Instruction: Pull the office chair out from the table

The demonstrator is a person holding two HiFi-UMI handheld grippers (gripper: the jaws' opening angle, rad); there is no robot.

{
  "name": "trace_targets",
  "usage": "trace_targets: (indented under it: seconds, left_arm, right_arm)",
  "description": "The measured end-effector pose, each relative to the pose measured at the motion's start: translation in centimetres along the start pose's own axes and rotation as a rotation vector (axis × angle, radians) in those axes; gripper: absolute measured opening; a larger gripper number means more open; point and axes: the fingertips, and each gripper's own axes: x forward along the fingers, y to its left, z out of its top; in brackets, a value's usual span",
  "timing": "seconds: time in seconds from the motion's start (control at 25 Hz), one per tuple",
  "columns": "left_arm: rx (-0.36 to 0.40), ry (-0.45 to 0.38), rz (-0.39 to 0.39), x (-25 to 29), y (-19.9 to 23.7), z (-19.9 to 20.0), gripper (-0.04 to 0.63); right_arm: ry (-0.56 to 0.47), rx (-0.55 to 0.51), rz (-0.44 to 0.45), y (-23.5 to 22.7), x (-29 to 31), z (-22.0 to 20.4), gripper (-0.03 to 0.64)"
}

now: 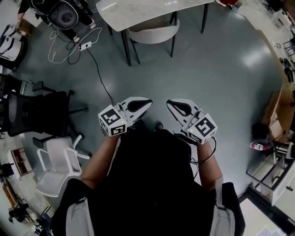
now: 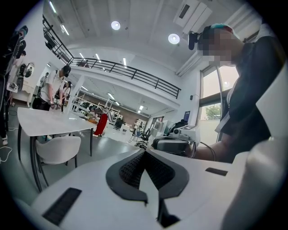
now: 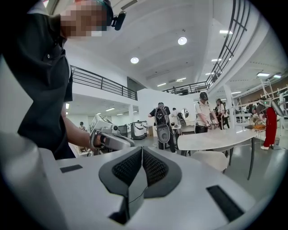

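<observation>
Left gripper: the left gripper (image 1: pixel 146 103) has its jaws closed together on nothing, as its own view (image 2: pixel 144 155) shows.
Right gripper: the right gripper (image 3: pixel 141 152) is also closed and empty, level with the left one (image 1: pixel 169 103).
Chair: the pale shell chair (image 1: pixel 152 32) is tucked under the near edge of the white surface (image 1: pixel 152 9). Its curved back faces us and its seat is partly beneath the top.
Chair and grippers: both grippers are well short of the surface, with bare floor in between, so we see the chair ahead and far off. It shows below the surface in the left gripper view (image 2: pixel 58 148) and the right gripper view (image 3: pixel 209 159).
Risk, wrong chair: a black mesh office chair (image 1: pixel 32 113) stands well left of the surface and clear of it. We judge the tucked-in chair to be the one meant.
Risk, closed jaws: if we reach the backrest with the jaws closed, we would only push the chair further under the surface.
Risk, slipping: the backrest looks smooth and rounded, so a shallow grip could slide off.
Risk, snagging: the chair's dark legs are close to the surface's legs, so a crooked pull could catch them.
Risk, cable: a black cable (image 1: pixel 99 76) runs over the floor left of our path to the surface and could catch a foot.
</observation>
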Motion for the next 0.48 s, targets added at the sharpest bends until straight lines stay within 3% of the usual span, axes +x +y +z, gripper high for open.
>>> trace_targets:
  seconds: [0.48]
  left_arm:
    - [-0.018,0.0,0.022,-0.4,4.5,0.7,0.012]
  right_arm:
    - [0.012,0.043,-0.031,-2.5,1.9,-1.0,0.02]
